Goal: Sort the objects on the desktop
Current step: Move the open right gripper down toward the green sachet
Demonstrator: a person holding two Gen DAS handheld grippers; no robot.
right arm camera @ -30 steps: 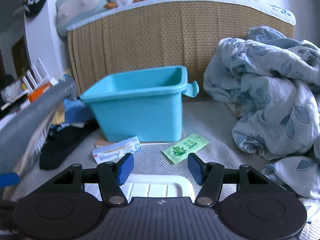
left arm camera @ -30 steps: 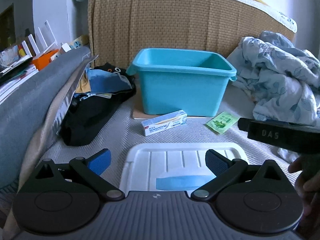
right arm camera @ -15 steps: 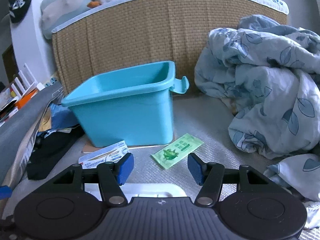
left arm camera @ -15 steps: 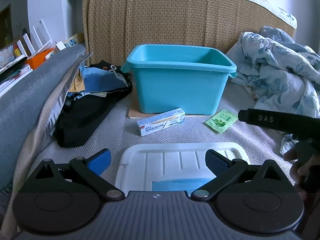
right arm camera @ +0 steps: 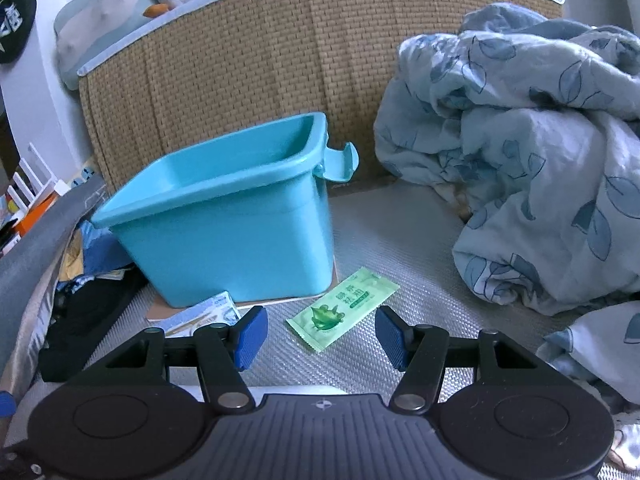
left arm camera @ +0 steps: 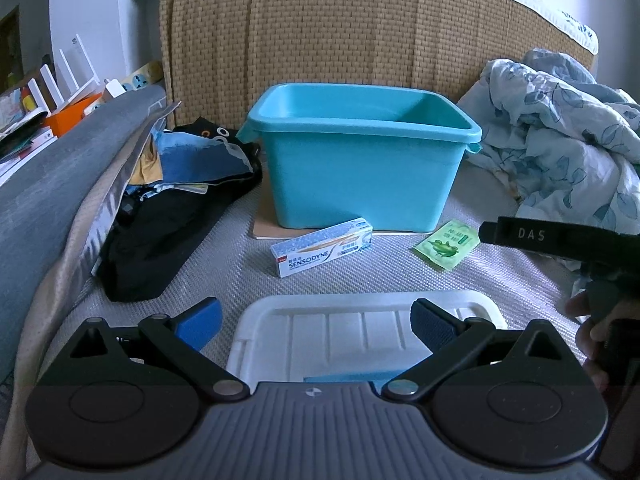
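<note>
Left wrist view: the left gripper [left arm camera: 316, 320] hangs over a white lid [left arm camera: 360, 328] lying on the grey woven mat [left arm camera: 224, 264], its blue-padded fingers [left arm camera: 200, 322] spread wide and released, with nothing pressed between them. The lid sits directly under and between the fingers, its far edge beyond the tips. Past it lies a Sensodyne toothpaste box [left arm camera: 322, 246], well ahead of the fingers and just in front of the turquoise bin [left arm camera: 360, 168]. A green sachet [left arm camera: 446, 244] lies to the right of the box, near the bin's front corner. The right gripper [left arm camera: 560, 240] reaches in from the right edge, its tip close to the sachet, with a hand [left arm camera: 592, 332] on its handle.

Right wrist view: the right gripper [right arm camera: 318, 338] is released too, fingers [right arm camera: 250, 338] standing apart and touching nothing. The green sachet [right arm camera: 342, 308] lies flat on the mat between and just beyond the fingertips, slanted, nearer the left finger's side than the right. The toothpaste box [right arm camera: 208, 314] shows partly behind the left finger, against the turquoise bin [right arm camera: 228, 232]. A crumpled blue leaf-print duvet [right arm camera: 520, 140] fills the right side.
</note>
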